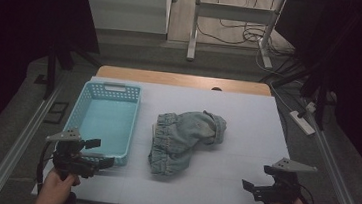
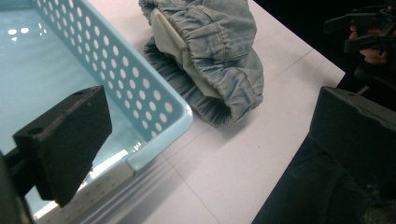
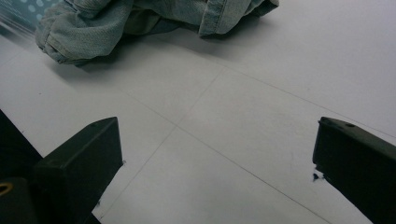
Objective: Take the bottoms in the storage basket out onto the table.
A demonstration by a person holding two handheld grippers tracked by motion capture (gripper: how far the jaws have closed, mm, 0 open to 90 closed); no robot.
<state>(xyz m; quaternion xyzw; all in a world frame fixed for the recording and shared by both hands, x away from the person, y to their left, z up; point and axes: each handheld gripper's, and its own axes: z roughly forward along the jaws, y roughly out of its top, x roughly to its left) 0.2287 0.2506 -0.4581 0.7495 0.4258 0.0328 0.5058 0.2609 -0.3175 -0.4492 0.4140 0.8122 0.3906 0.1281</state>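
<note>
In the high view, the crumpled denim garment [image 1: 184,140] lies in the middle of the frame on the white table [image 1: 246,138], just to the right of the light blue basket [image 1: 102,119], close to it but apart from its wall. The left gripper [image 1: 101,155] is in the lower left of the frame, at the near corner of the basket, and the right gripper [image 1: 251,188] is in the lower right, well apart from the garment. Each one is held by a hand at the bottom edge.

The left gripper view shows more detail: the elastic waistband and the pale inner lining of the garment [image 2: 210,60] in the upper middle, the perforated wall of the basket [image 2: 135,93] at the left, and the other gripper far off in the upper right corner. Its jaws stand wide apart with nothing between them.

The right gripper view shows the garment [image 3: 140,18] along the top edge and thin lines on the table surface [image 3: 233,140]. Its jaws are also spread wide, holding nothing.
</note>
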